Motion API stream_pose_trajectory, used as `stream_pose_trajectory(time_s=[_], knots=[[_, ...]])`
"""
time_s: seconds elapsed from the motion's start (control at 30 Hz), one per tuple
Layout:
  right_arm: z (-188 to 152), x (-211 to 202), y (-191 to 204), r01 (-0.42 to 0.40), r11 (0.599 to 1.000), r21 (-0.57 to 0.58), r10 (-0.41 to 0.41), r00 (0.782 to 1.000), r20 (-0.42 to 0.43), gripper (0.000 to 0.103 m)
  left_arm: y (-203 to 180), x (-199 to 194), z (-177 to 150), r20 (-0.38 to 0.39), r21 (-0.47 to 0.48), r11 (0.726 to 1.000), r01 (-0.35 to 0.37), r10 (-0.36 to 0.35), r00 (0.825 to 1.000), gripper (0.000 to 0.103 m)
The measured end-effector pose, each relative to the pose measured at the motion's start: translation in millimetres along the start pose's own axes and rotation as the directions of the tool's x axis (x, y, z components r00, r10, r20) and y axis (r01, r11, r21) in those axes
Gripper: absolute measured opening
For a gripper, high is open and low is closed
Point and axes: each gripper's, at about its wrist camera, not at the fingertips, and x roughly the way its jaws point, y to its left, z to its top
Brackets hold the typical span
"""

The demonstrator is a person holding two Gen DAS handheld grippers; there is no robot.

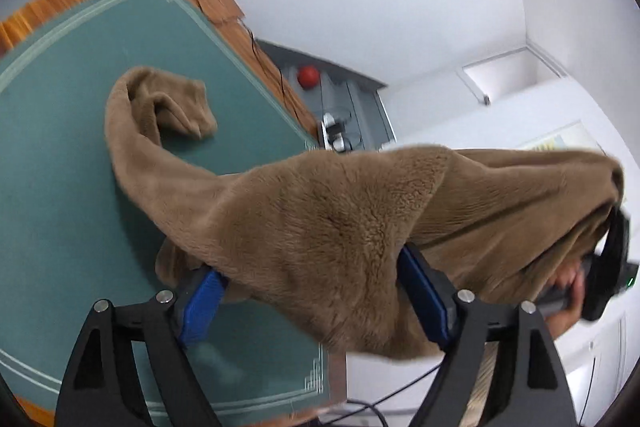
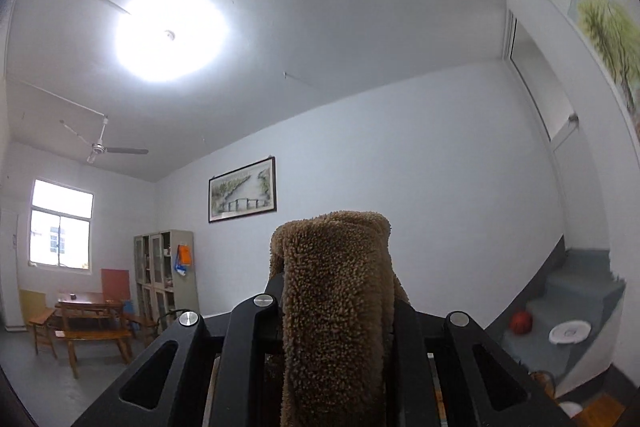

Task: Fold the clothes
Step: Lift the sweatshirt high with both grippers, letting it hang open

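Note:
A brown fleece garment (image 1: 320, 219) hangs between both grippers above a green mat (image 1: 60, 167). One end, a sleeve or leg (image 1: 168, 107), trails on the mat. My left gripper (image 1: 316, 291) has blue pads (image 1: 200, 307) wide apart, with the fleece draped between and over them; its grip is unclear. My right gripper (image 1: 608, 267) shows at the right edge, holding the garment's other end raised. In the right wrist view the right gripper (image 2: 336, 299) points up toward the ceiling, its jaws shut on a bunch of fleece (image 2: 336, 287).
The mat lies on a wooden table (image 1: 224, 3) beside a white wall. Beyond the table's edge are grey steps (image 1: 352, 99) with a red ball (image 1: 308, 77). The right wrist view shows a wooden table and benches (image 2: 88, 315) and a cabinet (image 2: 164, 267) across the room.

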Motion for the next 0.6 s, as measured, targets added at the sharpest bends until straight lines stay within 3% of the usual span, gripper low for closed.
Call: stream_pose_trajectory(time_s=[0.13,0.23,0.3,0.37,0.5,0.57,0.6], knots=[[12.1,-11.9,-5.7,0.032,0.999,0.001,-0.032,0.999,0.024,0.018,-14.5,6.0,-9.5,0.065,0.125,0.984,-0.128,0.12,0.991,0.086],[21.3,-26.3,-9.1,0.053,0.999,-0.003,-0.052,0.997,0.051,0.018,-30.4,11.2,-15.8,0.115,0.244,0.951,-0.193,0.169,0.979,0.086],[26.4,-33.2,-10.1,0.059,0.998,-0.008,-0.059,0.996,0.064,0.018,-46.7,18.7,-21.9,0.154,0.339,0.91,-0.238,0.196,0.968,0.086],[31.1,-36.6,-12.1,0.061,0.998,-0.012,-0.06,0.996,0.069,0.018,-53.6,34.9,-22.8,0.195,0.445,0.85,-0.282,0.216,0.957,0.086],[30.7,-39.1,-5.2,0.05,0.998,-0.027,-0.048,0.997,0.065,0.018,-87.9,52.6,-30.2,0.29,0.638,0.69,-0.342,0.195,0.937,0.086],[29.9,-42.8,-0.6,0.045,0.998,-0.034,-0.042,0.997,0.065,0.018,-101.7,59.8,-29.5,0.326,0.693,0.62,-0.368,0.185,0.927,0.087],[30.0,-44.2,-0.8,0.044,0.998,-0.034,-0.041,0.997,0.066,0.018,-109.0,63.3,-27.1,0.339,0.704,0.6,-0.38,0.186,0.922,0.087]])
